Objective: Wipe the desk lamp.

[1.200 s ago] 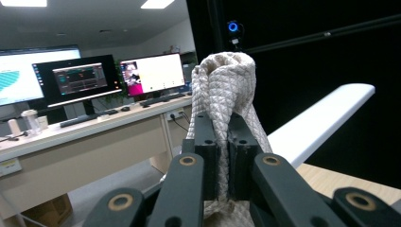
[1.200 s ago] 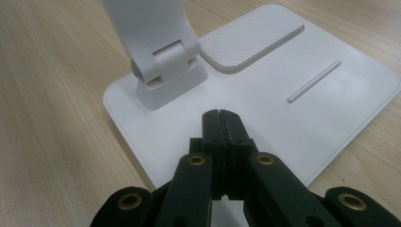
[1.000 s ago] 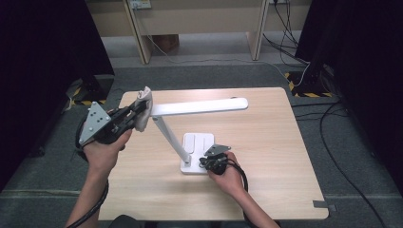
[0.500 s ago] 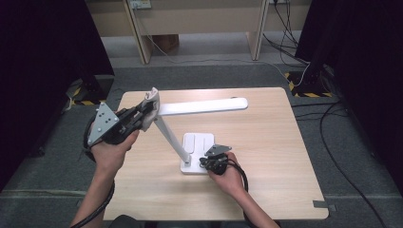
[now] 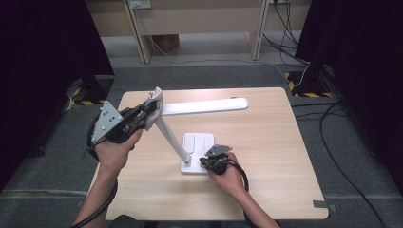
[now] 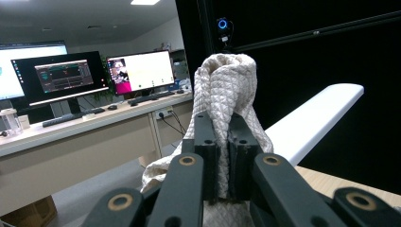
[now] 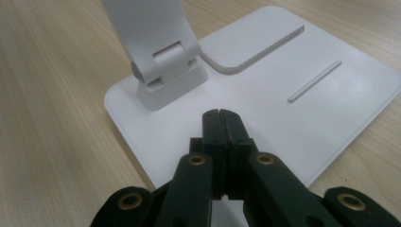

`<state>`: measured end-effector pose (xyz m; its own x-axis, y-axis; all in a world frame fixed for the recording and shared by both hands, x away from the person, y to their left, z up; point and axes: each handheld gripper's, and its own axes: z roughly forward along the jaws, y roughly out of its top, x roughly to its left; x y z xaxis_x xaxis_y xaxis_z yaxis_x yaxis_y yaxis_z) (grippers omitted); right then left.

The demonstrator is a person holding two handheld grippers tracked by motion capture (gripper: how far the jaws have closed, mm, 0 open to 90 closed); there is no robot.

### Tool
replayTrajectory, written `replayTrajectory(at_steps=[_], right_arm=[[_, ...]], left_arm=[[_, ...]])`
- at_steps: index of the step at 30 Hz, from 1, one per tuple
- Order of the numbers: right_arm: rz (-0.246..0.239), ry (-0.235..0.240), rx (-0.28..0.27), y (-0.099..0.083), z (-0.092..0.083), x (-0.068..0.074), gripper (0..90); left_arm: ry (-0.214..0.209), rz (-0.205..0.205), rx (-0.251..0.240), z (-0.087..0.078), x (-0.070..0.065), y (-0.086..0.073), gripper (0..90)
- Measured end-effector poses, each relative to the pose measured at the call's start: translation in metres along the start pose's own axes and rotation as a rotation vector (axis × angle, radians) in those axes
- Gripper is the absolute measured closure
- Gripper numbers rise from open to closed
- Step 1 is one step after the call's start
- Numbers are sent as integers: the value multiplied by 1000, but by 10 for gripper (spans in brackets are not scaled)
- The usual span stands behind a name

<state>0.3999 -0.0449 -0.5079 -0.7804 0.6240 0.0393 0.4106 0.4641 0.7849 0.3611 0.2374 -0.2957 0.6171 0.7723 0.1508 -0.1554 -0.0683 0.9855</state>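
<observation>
I have the left gripper point(image 5: 145, 115) clamped tight on a quilted cream cloth point(image 6: 227, 90), its jaws pinching the fold and the cloth bunched up against the left end of the white lamp head point(image 5: 204, 106), right where the head meets the slanted lamp arm point(image 5: 171, 138). The head runs off to the right above the far half of the table point(image 5: 280, 156). In my left gripper view the head stretches away past the cloth toward a dark curtain.

My right gripper point(image 7: 220, 116) is clenched with nothing between the jaws, tips resting on the near edge of the lamp base point(image 5: 198, 145), close beside the hinge point(image 7: 165, 66).

Room to move: bare wood lies right of the base out to the right edge, and along the near edge. On the left, my gripper body hangs just past the table's left edge.
</observation>
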Motion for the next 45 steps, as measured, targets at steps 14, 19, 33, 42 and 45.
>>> replayTrajectory(at_steps=[14,19,33,42,45], right_arm=[[1,2,0,0,0,0,900],[7,0,-2,0,0,0,900],[10,6,-2,0,0,0,900],[10,7,-7,-1,0,0,900],[11,8,-8,-1,0,-1,900]], left_arm=[[-9,-4,2,5,-5,1,848],[-14,-4,2,9,-7,1,848],[-28,3,5,16,-14,2,849],[-37,2,5,21,-18,3,848],[-39,6,4,22,-19,3,849]])
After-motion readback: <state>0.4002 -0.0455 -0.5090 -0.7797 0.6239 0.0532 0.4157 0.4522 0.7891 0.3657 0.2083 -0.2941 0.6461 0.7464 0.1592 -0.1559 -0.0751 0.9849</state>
